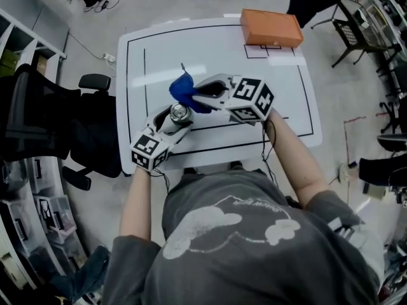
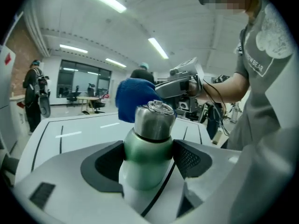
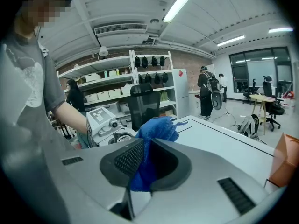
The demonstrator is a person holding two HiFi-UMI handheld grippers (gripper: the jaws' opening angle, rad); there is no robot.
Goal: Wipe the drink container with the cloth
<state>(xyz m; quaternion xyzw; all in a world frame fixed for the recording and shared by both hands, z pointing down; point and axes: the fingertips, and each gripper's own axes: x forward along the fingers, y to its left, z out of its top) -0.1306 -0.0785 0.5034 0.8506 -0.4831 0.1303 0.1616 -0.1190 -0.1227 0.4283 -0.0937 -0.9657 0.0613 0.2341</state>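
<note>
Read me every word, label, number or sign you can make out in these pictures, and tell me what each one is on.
"OWNBEAR": on the grey T-shirt, running up the chest; the letters before it can't be made out.
Marker cubes: black-and-white square patterns only, no letters.
Bottle, cloth, orange box: no print visible.
Shelf boxes: too small to read.
</note>
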